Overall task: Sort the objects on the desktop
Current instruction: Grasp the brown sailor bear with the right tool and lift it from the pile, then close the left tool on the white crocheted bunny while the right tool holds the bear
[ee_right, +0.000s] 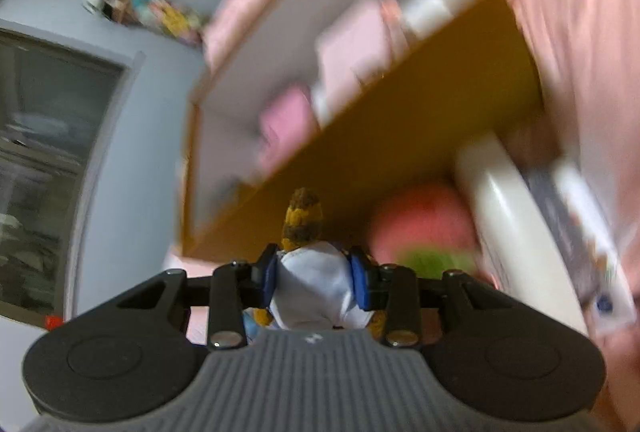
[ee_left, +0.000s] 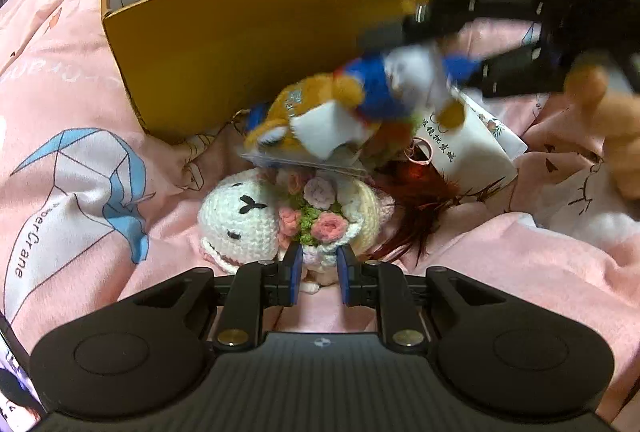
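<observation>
1. The right gripper [ee_right: 314, 278] has its jaws closed on the white cloth part of an orange plush toy [ee_left: 352, 108], which hangs in the air ahead of the left jaws, just in front of the yellow box [ee_left: 240, 44]. The hold is on soft cloth only, so I judge the toy may slip out or swing before it passes over the box wall.
2. The toy's flat card tag [ee_left: 304, 164] hangs below it, very near the crochet doll [ee_left: 256, 220]. It could catch the doll's flowers and drag them.
3. The left gripper [ee_left: 318, 274] has its jaws narrow, on both sides of the doll's lower part. I cannot tell whether the pads press it or only stand beside it. If they close on the yarn alone, the doll may tilt when it is lifted.
4. The box already contains pink items [ee_right: 352, 44], so the free space inside is uncertain.
5. Hard to make out: the right wrist view is strongly blurred, and the pink and green round thing [ee_right: 420, 224] ahead of the right jaws is unclear. The red fibres [ee_left: 424, 208] and the white card [ee_left: 468, 136] are partly covered by the toy. The surface is a pink bed sheet [ee_left: 500, 272].
</observation>
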{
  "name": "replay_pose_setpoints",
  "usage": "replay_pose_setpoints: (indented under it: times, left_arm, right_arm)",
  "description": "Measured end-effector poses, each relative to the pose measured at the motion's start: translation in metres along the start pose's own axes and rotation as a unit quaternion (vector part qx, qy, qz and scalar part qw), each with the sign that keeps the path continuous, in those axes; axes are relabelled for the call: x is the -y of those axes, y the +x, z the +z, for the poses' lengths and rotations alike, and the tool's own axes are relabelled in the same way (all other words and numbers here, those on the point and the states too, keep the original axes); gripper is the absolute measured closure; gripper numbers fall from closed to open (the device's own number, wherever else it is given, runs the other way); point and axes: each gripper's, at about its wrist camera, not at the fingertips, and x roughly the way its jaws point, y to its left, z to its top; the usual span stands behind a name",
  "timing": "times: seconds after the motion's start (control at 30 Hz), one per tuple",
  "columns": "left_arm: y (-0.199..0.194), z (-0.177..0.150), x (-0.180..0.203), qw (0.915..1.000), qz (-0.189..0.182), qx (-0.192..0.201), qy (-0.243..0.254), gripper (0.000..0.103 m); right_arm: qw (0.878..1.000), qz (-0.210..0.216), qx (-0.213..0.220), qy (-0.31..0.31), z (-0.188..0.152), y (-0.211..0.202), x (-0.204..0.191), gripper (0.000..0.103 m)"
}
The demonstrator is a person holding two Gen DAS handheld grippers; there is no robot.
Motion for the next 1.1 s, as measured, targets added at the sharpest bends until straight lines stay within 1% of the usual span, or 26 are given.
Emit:
replay_pose_setpoints:
  times: [0.1, 0.13, 0.17, 0.23, 0.27, 0.37, 0.47, 0.53, 0.57, 0.6, 0.63, 0.67, 0.7, 0.77, 0.8, 0.83, 0.9, 0.93, 1.0, 1.1]
  left_arm:
    - [0.002, 0.001, -0.001, 1.0000, -0.005, -0.003, -0.002, 0.082]
    - [0.002, 0.001, -0.001, 1.0000, -0.004, -0.002, 0.000, 0.082]
    - [0.002, 0.002, 0.000, 1.0000, -0.004, -0.003, 0.003, 0.082]
    - [0.003, 0.003, 0.000, 1.0000, -0.002, -0.004, 0.007, 0.082]
    - [0.003, 0.003, 0.001, 1.0000, -0.002, -0.005, 0.008, 0.082]
    - [0.003, 0.003, 0.001, 1.0000, -0.001, -0.004, 0.006, 0.082]
    - [0.003, 0.001, 0.000, 1.0000, -0.001, -0.004, 0.002, 0.082]
    - [0.004, 0.001, 0.000, 1.0000, -0.002, -0.004, 0.001, 0.082]
    - [0.004, 0.001, 0.000, 1.0000, -0.002, -0.004, 0.001, 0.082]
    - [0.004, 0.001, 0.000, 1.0000, -0.003, -0.005, 0.000, 0.082]
    - [0.004, 0.001, 0.000, 1.0000, -0.003, -0.005, -0.001, 0.082]
    - [0.003, 0.000, 0.000, 1.0000, -0.004, -0.004, -0.001, 0.082]
    - [0.003, 0.001, 0.000, 1.0000, -0.004, -0.004, -0.002, 0.082]
    - [0.003, 0.000, -0.001, 1.0000, -0.005, -0.003, -0.005, 0.082]
    - [0.003, 0.000, -0.002, 1.0000, -0.006, -0.003, -0.007, 0.082]
    - [0.003, 0.000, -0.002, 0.9999, -0.007, -0.002, -0.008, 0.082]
    - [0.003, 0.000, -0.003, 0.9999, -0.009, -0.002, -0.012, 0.082]
    - [0.003, 0.000, -0.003, 0.9999, -0.010, -0.002, -0.013, 0.082]
    - [0.003, 0.001, -0.004, 0.9998, -0.012, -0.002, -0.015, 0.082]
    - [0.003, 0.001, -0.005, 0.9997, -0.015, -0.002, -0.020, 0.082]
  right_arm:
    - [0.999, -0.027, -0.026, -0.002, 0.001, 0.003, 0.005, 0.063]
    - [0.998, -0.042, -0.034, -0.018, 0.002, 0.002, 0.003, 0.063]
    - [0.995, -0.068, -0.047, -0.047, 0.002, 0.003, -0.002, 0.062]
    - [0.985, -0.119, -0.075, -0.099, -0.001, 0.009, -0.008, 0.060]
    - [0.977, -0.145, -0.088, -0.128, -0.003, 0.013, -0.012, 0.060]
    - [0.960, -0.175, -0.105, -0.190, -0.007, 0.020, -0.022, 0.059]
    - [0.934, -0.207, -0.099, -0.272, -0.011, 0.022, -0.040, 0.059]
    - [0.912, -0.219, -0.093, -0.335, -0.016, 0.021, -0.050, 0.059]
    - [0.899, -0.215, -0.092, -0.369, -0.021, 0.019, -0.058, 0.059]
    - [0.890, -0.206, -0.096, -0.394, -0.021, 0.020, -0.061, 0.059]
    - [0.878, -0.196, -0.105, -0.423, -0.027, 0.021, -0.068, 0.060]
    - [0.861, -0.188, -0.119, -0.457, -0.032, 0.024, -0.075, 0.060]
    - [0.840, -0.188, -0.131, -0.492, -0.043, 0.028, -0.079, 0.060]
    - [0.804, -0.202, -0.149, -0.539, -0.061, 0.040, -0.081, 0.060]
    - [0.787, -0.211, -0.157, -0.558, -0.066, 0.046, -0.078, 0.060]
    - [0.775, -0.216, -0.163, -0.571, -0.069, 0.052, -0.079, 0.060]
    - [0.757, -0.221, -0.175, -0.589, -0.072, 0.061, -0.072, 0.061]
    - [0.754, -0.221, -0.179, -0.592, -0.073, 0.064, -0.070, 0.061]
    - [0.754, -0.218, -0.187, -0.591, -0.071, 0.073, -0.067, 0.060]
    - [0.752, -0.222, -0.182, -0.594, -0.071, 0.086, -0.066, 0.060]
